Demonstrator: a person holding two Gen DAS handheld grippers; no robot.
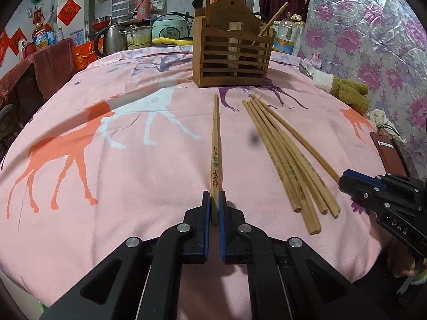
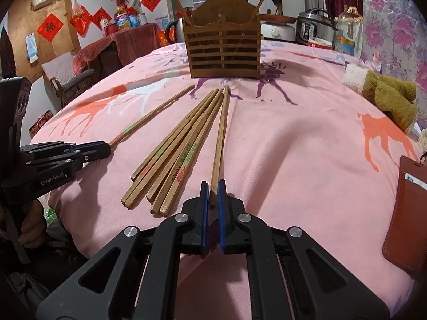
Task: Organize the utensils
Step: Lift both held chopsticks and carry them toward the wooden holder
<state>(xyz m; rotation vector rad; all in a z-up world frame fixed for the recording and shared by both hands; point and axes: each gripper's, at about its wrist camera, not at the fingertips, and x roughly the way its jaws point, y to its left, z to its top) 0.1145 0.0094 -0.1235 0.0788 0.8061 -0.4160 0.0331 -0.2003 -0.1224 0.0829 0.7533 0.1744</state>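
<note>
A wooden slatted utensil holder (image 1: 232,53) (image 2: 224,50) stands at the far side of the pink cloth with two chopsticks in it. My left gripper (image 1: 214,196) is shut on the near end of a single chopstick (image 1: 215,144) that lies on the cloth; it also shows in the right wrist view (image 2: 104,148). My right gripper (image 2: 213,186) is shut on the near end of another chopstick (image 2: 221,133); it shows at the right edge of the left wrist view (image 1: 344,181). Several loose chopsticks (image 1: 283,157) (image 2: 176,157) lie in a bundle between them.
A green and white cloth toy (image 2: 387,93) (image 1: 344,88) lies at the table's right edge. A brown card holder (image 2: 405,213) lies near right. Kettle (image 1: 114,37), pots and bottles stand behind the table. A flowered foil wall (image 1: 373,26) is at right.
</note>
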